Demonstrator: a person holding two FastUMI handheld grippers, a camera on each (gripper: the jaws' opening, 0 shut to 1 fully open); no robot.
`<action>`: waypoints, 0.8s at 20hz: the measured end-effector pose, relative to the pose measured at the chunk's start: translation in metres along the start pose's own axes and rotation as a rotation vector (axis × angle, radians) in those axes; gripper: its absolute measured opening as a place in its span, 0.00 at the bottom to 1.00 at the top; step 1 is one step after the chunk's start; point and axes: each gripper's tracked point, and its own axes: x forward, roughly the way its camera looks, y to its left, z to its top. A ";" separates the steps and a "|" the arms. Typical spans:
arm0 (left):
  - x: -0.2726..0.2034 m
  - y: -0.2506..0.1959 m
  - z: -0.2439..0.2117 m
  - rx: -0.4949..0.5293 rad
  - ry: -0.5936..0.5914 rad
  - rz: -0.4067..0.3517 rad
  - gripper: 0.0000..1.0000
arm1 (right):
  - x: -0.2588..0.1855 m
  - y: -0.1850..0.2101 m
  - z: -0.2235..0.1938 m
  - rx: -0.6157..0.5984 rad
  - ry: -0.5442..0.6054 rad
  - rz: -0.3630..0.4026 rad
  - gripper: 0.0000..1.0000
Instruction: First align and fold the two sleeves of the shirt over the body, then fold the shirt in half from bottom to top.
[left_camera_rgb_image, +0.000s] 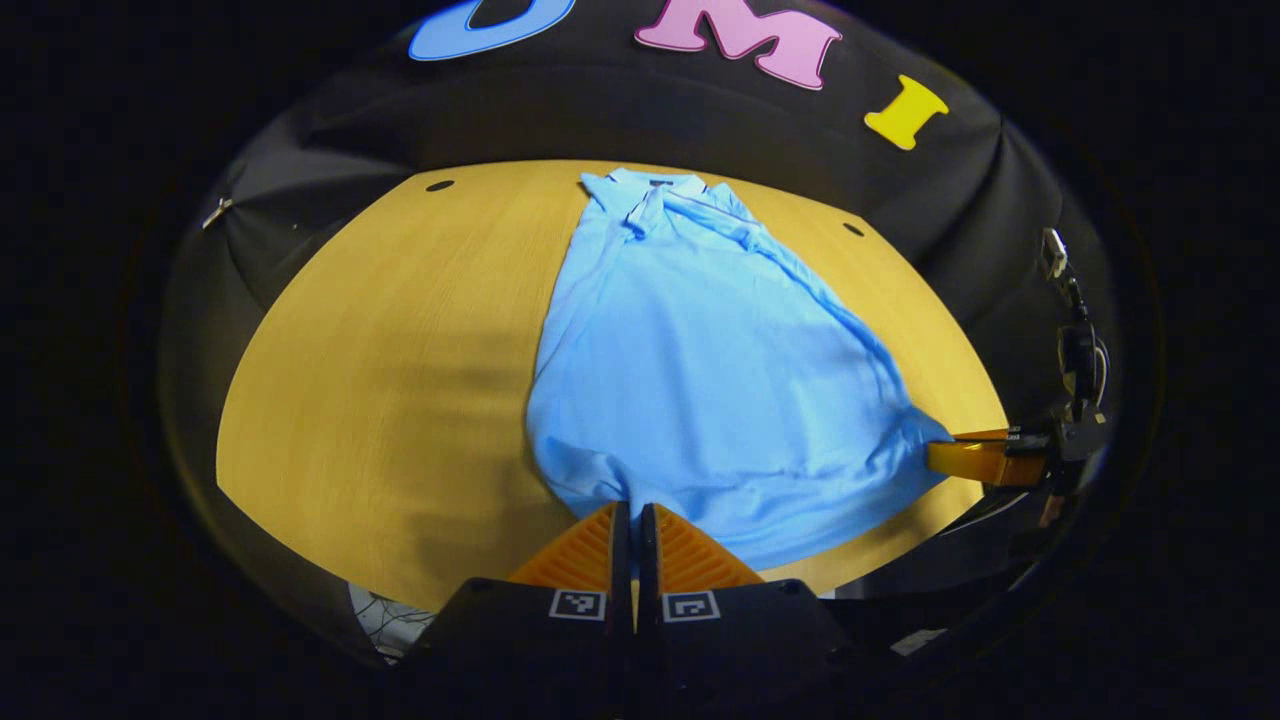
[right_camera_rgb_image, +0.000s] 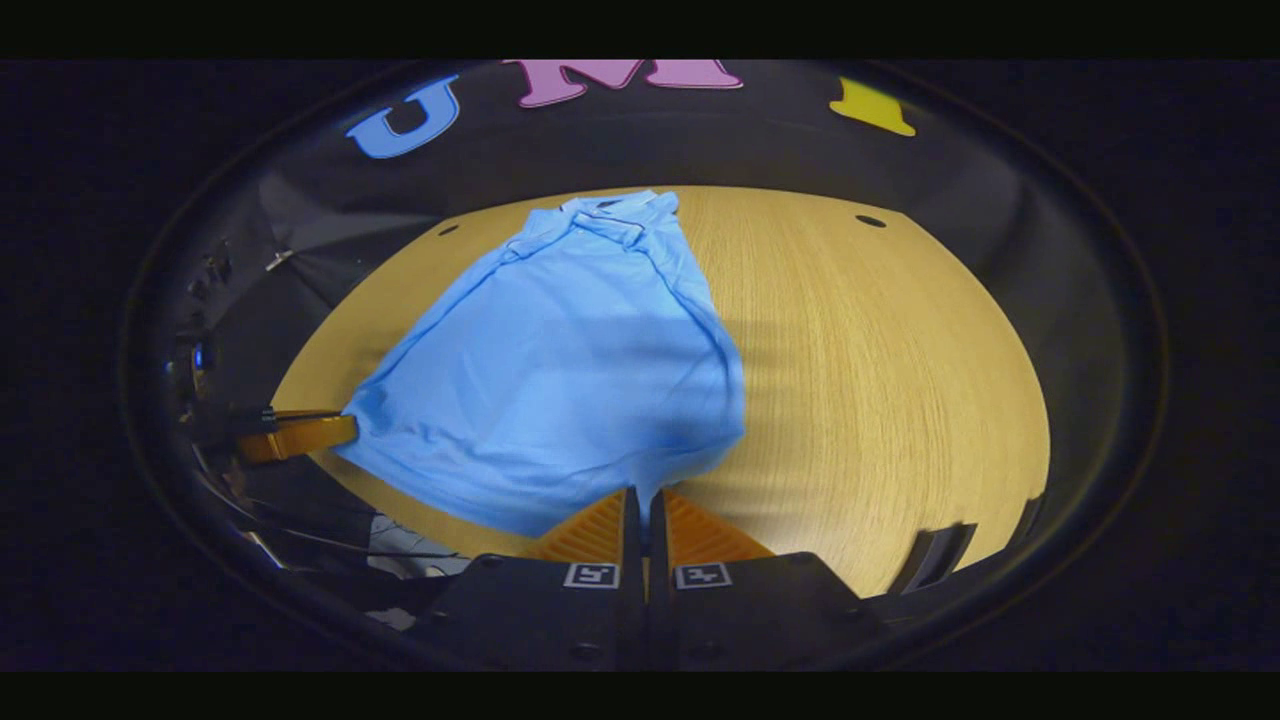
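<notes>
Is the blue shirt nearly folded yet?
About halfway. The sleeves look already tucked over the shirt. Now the left gripper and right gripper each pinch a bottom corner. Still left: carrying that hem up to the collar.

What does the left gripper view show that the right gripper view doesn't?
Left gripper view: the left gripper up close, pinching the shirt at its near hem, and the right gripper at the picture's right edge on a hem corner. Right gripper view: the swap, with the right gripper close and the left one at the picture's left edge. Both: the blue shirt on the table, collar farthest away.
</notes>
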 end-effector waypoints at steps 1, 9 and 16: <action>-0.004 -0.002 0.014 0.010 -0.018 -0.002 0.06 | -0.001 0.002 0.013 0.002 -0.013 0.010 0.06; -0.023 -0.009 0.150 0.056 -0.169 0.000 0.07 | -0.008 0.026 0.160 -0.007 -0.190 0.083 0.05; -0.011 0.001 0.286 0.055 -0.294 0.026 0.06 | 0.019 0.021 0.304 -0.034 -0.341 0.091 0.00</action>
